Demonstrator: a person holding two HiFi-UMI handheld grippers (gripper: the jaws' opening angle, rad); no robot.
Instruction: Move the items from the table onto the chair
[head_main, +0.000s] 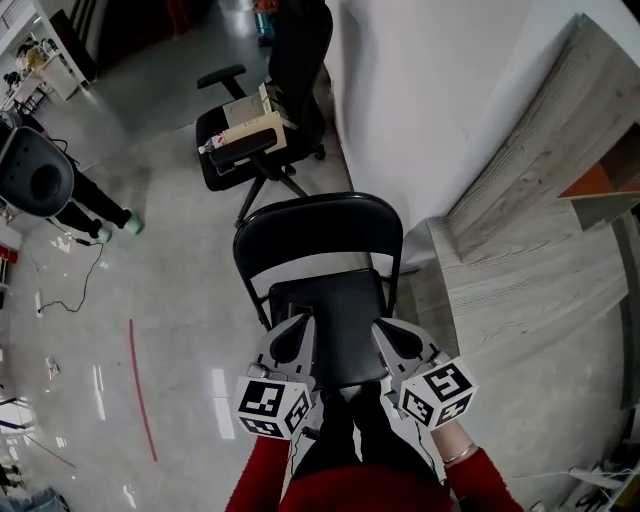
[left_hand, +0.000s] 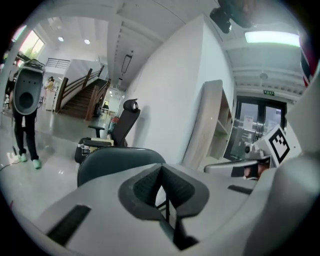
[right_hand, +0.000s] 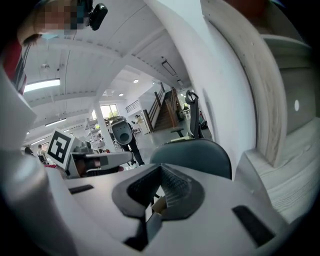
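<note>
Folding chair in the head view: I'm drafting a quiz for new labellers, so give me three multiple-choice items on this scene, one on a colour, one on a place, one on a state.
1. What colour is the folding chair?
A white; B black; C red.
2. Where do the tan boxes lie?
A on the office chair; B on the folding chair's seat; C on the floor.
3. How is the left gripper?
A wide open; B shut on a box; C shut, nothing held.

Answers:
1 B: its back and seat are black.
2 A: the boxes sit on the office chair's seat, beyond the folding chair.
3 C: the left gripper view shows its pads together with nothing between them.
</note>
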